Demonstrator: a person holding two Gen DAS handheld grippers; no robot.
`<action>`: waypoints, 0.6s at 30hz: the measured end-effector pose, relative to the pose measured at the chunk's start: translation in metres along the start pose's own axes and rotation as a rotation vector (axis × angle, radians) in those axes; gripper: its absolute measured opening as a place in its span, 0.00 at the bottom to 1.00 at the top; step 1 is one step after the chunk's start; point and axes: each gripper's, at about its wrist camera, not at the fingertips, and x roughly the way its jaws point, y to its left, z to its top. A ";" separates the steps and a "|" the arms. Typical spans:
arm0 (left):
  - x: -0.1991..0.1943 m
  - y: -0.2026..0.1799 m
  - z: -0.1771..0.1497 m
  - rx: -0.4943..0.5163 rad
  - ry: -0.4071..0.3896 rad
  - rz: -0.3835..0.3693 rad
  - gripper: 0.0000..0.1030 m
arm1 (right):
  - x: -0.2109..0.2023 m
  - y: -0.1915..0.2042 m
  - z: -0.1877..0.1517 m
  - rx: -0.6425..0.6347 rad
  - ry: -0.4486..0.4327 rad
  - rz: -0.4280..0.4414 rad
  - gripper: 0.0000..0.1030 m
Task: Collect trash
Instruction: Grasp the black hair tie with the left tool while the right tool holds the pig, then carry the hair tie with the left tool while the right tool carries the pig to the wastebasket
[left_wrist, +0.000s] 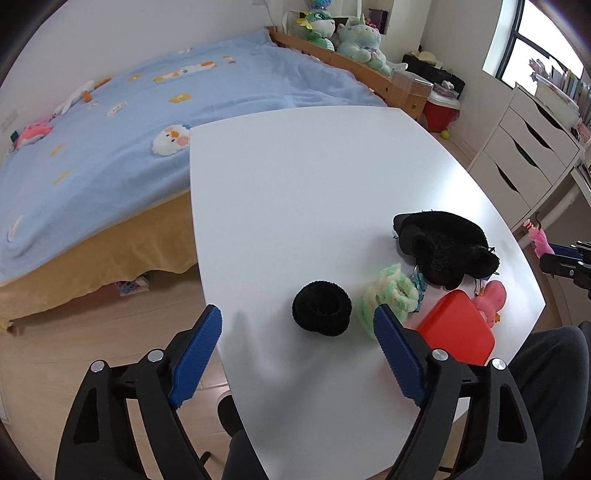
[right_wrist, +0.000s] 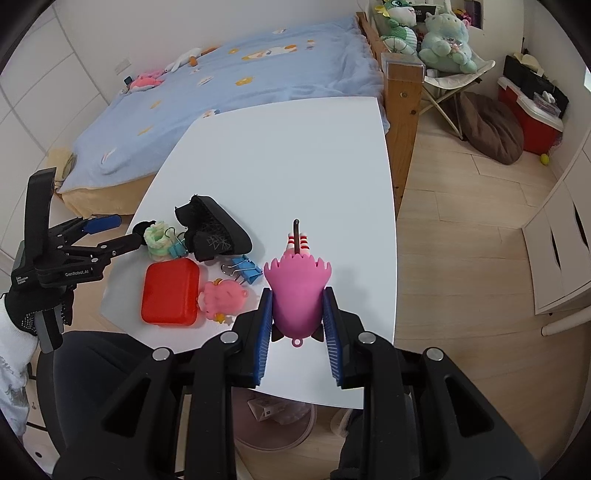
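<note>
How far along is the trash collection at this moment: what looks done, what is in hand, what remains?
Done: nothing visibly binned. In hand: the right gripper is shut on a pink toy; the left gripper is open just short of the black scrunchie. Left on the table: green scrunchie, red case, black pouch, blue clips, pink figure.

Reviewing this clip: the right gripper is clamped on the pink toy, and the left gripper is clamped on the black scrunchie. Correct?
Not quite. The left gripper is open, its pads apart from the black scrunchie, as the left wrist view shows. The right gripper is indeed clamped on the pink toy.
</note>
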 end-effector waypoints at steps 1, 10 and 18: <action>0.001 0.000 0.000 0.002 0.001 -0.002 0.73 | 0.000 0.000 0.000 0.001 0.001 -0.001 0.26; 0.012 -0.003 0.002 0.000 0.010 -0.022 0.53 | 0.002 -0.002 0.000 0.005 0.003 -0.002 0.26; 0.011 -0.005 0.001 -0.001 0.007 -0.035 0.28 | 0.003 -0.001 -0.001 0.004 0.004 0.001 0.26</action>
